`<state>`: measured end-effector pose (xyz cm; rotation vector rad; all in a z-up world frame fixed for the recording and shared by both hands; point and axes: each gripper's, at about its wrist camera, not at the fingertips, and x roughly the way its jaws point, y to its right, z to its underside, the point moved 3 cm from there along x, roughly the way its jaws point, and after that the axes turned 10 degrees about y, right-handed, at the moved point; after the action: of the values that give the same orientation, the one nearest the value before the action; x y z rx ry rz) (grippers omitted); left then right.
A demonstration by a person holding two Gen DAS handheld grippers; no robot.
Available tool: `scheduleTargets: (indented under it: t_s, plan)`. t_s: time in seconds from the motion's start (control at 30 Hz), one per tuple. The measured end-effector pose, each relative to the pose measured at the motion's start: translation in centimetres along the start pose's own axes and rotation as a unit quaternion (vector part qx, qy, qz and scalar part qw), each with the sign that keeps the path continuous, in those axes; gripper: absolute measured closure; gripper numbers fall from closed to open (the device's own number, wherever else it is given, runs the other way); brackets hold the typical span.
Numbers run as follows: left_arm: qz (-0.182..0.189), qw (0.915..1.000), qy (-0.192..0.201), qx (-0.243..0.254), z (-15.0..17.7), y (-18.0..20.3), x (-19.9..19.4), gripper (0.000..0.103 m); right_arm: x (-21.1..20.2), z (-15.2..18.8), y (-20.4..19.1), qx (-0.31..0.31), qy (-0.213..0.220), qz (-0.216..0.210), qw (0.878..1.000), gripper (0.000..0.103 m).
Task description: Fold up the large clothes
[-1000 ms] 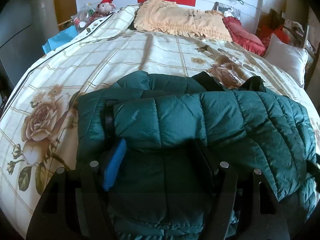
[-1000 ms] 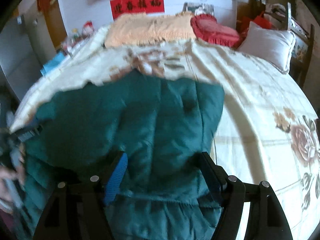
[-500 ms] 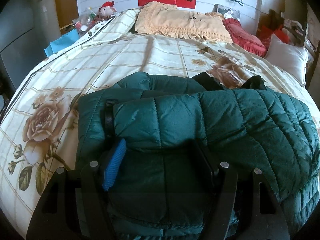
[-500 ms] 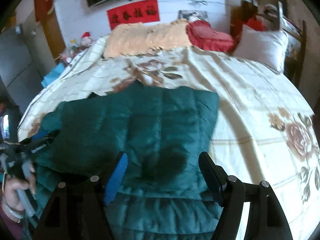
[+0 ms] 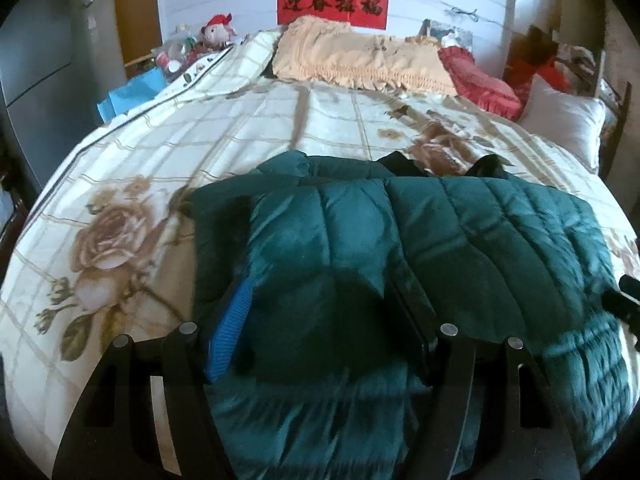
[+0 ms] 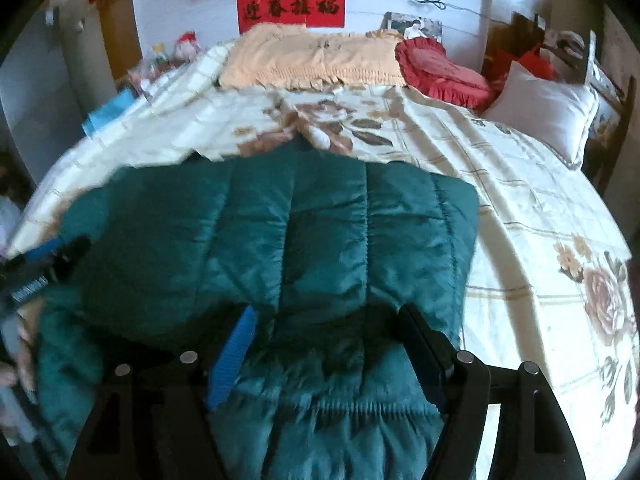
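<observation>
A dark green quilted puffer jacket (image 5: pixel 460 240) lies partly folded on the bed, one side lapped over the body; it also shows in the right wrist view (image 6: pixel 300 248). My left gripper (image 5: pixel 320 304) hangs open just above the jacket's near left part, holding nothing. My right gripper (image 6: pixel 324 328) is open above the jacket's near hem, also holding nothing. The left gripper shows at the left edge of the right wrist view (image 6: pixel 44 260), and the right gripper's tip shows at the right edge of the left wrist view (image 5: pixel 626 300).
The bed has a cream floral quilt (image 5: pixel 120 184). A peach frilled pillow cover (image 5: pixel 360 60), a red cushion (image 5: pixel 476 80) and a white pillow (image 5: pixel 564 120) lie at the head. Toys and a blue bag (image 5: pixel 132 92) sit at the far left. A red banner (image 5: pixel 332 2) hangs on the wall.
Both grippers have lifted and drawn back a little from the jacket. In the right wrist view the folded panel has settled flat and more of the wall shows.
</observation>
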<state>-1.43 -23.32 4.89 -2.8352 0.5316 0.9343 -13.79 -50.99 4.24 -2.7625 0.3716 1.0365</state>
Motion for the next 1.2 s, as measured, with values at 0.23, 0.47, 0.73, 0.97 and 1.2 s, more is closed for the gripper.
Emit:
scheduleTargets:
  t_s: [0.23, 0.47, 0.73, 0.97, 1.2]
  plan:
    - [0.012, 0.9996, -0.004, -0.024, 2.2, -2.3, -5.7, 0.034, -6.6, 2.9, 1.8, -0.011, -0.016, -0.011, 1.000, 0.024]
    - [0.005, 0.9995, -0.019, -0.026, 6.0, -3.5, -10.3, 0.034, -10.1, 7.7, 2.6, -0.005, -0.034, -0.008, 0.999, 0.022]
    - [0.014, 0.9992, -0.028, -0.024, 9.6, -4.1, -14.2, 0.034, -12.7, 13.0, 2.5, 0.005, -0.056, -0.010, 0.998, 0.022]
    - [0.021, 0.9988, -0.034, -0.030, 11.6, -4.2, -16.0, 0.034, -14.8, 15.6, 2.6, 0.008, -0.064, -0.009, 0.998, 0.019]
    - [0.020, 0.9985, -0.039, -0.032, 12.8, -4.4, -16.8, 0.034, -15.6, 16.9, 2.3, 0.007, -0.070, -0.007, 0.997, 0.019]
